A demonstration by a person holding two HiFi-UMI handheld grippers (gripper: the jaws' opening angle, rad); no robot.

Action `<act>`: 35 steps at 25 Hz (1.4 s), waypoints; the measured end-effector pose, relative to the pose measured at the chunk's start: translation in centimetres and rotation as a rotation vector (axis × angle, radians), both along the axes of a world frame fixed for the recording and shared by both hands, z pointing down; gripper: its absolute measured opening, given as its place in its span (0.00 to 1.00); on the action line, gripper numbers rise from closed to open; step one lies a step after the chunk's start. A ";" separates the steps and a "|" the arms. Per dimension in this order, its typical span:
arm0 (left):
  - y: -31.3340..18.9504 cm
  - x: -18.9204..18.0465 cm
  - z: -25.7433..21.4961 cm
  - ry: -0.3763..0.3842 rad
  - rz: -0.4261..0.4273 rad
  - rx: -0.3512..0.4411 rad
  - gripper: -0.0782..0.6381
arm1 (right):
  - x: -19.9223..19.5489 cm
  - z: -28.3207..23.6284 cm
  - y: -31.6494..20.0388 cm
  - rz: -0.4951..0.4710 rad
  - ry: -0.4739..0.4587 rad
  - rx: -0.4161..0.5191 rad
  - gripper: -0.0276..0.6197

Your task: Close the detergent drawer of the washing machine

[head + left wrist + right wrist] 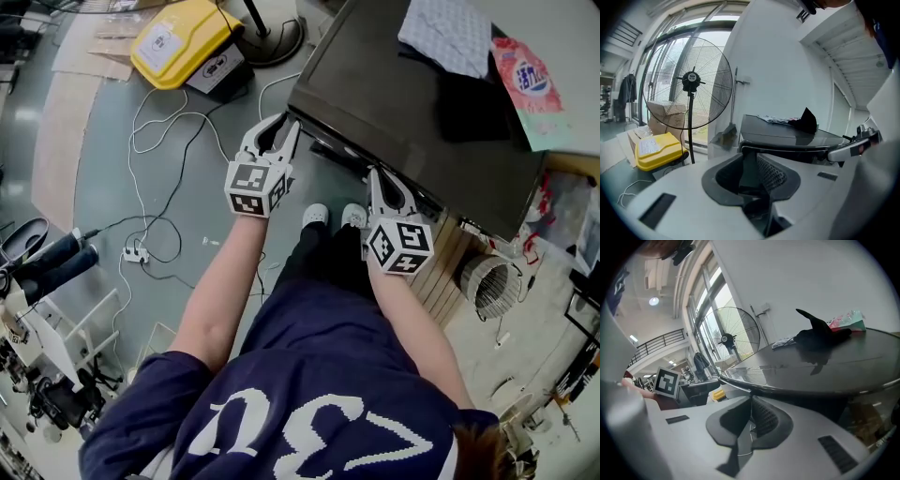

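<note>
The washing machine has a dark glossy top and fills the upper right of the head view. Under its front edge a dark strip juts out between my two grippers; I cannot tell whether it is the detergent drawer. In the left gripper view a pale grey piece sticks out below the top's rim. My left gripper is at the machine's front left corner, its fingers apart with nothing between them. My right gripper points at the front edge with its pads together.
On the machine's top lie a patterned cloth, a black cloth and a pink detergent bag. A standing fan, a yellow case and loose cables occupy the floor to the left. The person's feet are close to the machine.
</note>
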State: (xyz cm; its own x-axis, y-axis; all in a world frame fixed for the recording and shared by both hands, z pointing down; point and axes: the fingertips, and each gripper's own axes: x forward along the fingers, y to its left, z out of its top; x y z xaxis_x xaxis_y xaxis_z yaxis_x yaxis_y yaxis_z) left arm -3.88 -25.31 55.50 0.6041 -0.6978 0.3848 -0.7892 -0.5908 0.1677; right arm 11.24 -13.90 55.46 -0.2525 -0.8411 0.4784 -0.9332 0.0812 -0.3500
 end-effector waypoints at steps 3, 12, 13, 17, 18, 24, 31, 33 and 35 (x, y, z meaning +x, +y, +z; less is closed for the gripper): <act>-0.5 1.0 0.0 -0.016 -0.002 0.004 0.17 | -0.5 -0.4 -0.9 -0.009 -0.011 0.021 0.07; -0.4 1.3 0.0 -0.019 -0.015 0.008 0.16 | -2.7 -5.1 -3.9 -0.127 0.069 0.164 0.07; -0.4 1.3 -0.1 -0.024 -0.008 0.011 0.16 | -2.5 -5.3 -3.7 -0.133 0.075 0.170 0.07; 0.3 1.6 -1.7 -0.043 0.023 0.055 0.15 | -1.7 -6.3 -3.2 -0.146 0.103 0.205 0.07; 0.5 1.7 -2.4 -0.047 0.032 0.074 0.15 | -1.4 -6.7 -3.1 -0.149 0.111 0.216 0.07; 1.1 1.9 -7.4 -0.029 0.040 0.182 0.15 | 0.3 -9.4 -3.3 -0.160 0.144 0.287 0.07; 1.5 1.4 -15.0 0.050 -0.015 0.289 0.15 | 2.3 -15.6 -3.2 -0.149 0.049 0.388 0.07; 1.8 1.2 -17.0 0.056 -0.028 0.309 0.14 | 2.5 -17.7 -3.1 -0.175 0.084 0.433 0.07; 2.4 0.8 -18.9 0.057 -0.043 0.325 0.14 | 2.5 -19.7 -2.9 -0.199 0.111 0.472 0.07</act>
State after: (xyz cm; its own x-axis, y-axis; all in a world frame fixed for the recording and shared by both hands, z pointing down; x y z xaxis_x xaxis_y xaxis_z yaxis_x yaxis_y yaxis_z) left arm -3.07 -22.92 36.62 0.5859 -0.8037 0.1041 -0.8091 -0.5872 0.0206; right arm 13.78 -16.76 35.73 -0.3983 -0.9126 0.0921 -0.9133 0.3852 -0.1324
